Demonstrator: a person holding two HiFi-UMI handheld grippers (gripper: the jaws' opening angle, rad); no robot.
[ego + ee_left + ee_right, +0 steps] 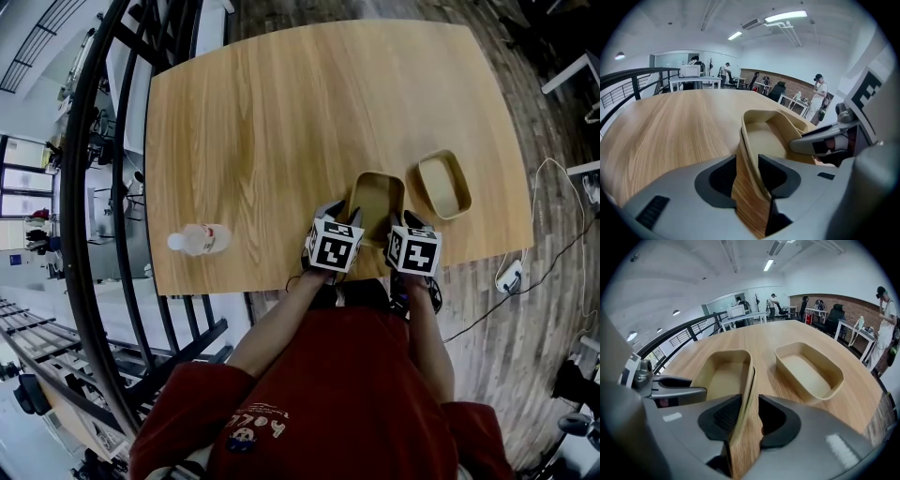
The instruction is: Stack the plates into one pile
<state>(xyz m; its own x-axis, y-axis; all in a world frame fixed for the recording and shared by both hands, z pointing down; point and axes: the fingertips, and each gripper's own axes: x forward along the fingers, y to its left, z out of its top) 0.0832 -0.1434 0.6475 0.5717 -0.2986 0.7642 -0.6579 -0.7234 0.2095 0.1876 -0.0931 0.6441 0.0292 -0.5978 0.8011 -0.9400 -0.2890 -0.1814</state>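
Here, the left gripper (747, 168) is standing with its jaws apart, straddling the left wall of the near plate (764, 138) without pinching it. The right gripper (749, 411) is doing the same on the opposite wall, with its pads clear of the rim. Flanking both long sides like this is probably keeping the plate level and square between the two hands. The plate is resting flat on the table (281, 122) near its front edge, at twelve o'clock from the person. A dark seam along its right wall may mean two plates are nested there, but I cannot tell. The second plate (443, 185) is sitting apart at about two o'clock, not yet stacked. A plastic bottle (199, 239) is lying well off at nine o'clock.
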